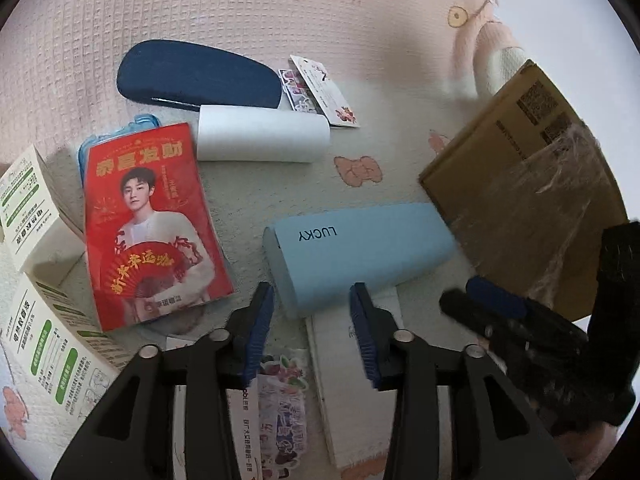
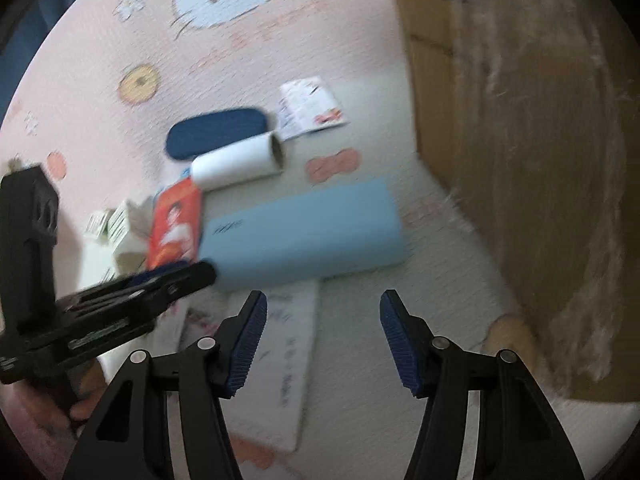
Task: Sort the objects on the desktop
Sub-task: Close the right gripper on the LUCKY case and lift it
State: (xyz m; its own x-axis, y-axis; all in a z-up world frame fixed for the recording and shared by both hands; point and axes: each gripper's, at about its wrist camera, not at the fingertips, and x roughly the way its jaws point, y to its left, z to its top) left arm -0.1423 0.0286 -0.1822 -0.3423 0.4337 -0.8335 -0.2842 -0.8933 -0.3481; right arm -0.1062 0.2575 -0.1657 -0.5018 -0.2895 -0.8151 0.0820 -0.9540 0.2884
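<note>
My left gripper [image 1: 311,300] is open. The near left corner of a light blue case marked LUCKY [image 1: 356,248] lies between its tips, and the pads stand clear of it. My right gripper [image 2: 323,300] is open and empty, hovering over the mat and a flat white booklet [image 2: 280,360], with the blue case [image 2: 304,232] just beyond. Farther back lie a white paper roll [image 1: 262,134], a dark blue glasses case [image 1: 200,74], a red photo card [image 1: 154,224] on a clear blue case, small printed cards [image 1: 324,92] and stickers [image 1: 280,400].
A large cardboard box [image 1: 528,184] wrapped in clear tape stands to the right, filling the right side of the right wrist view [image 2: 520,160]. White and green cartons [image 1: 36,208] lie at the left. Everything rests on a pink cartoon-print mat [image 1: 280,12].
</note>
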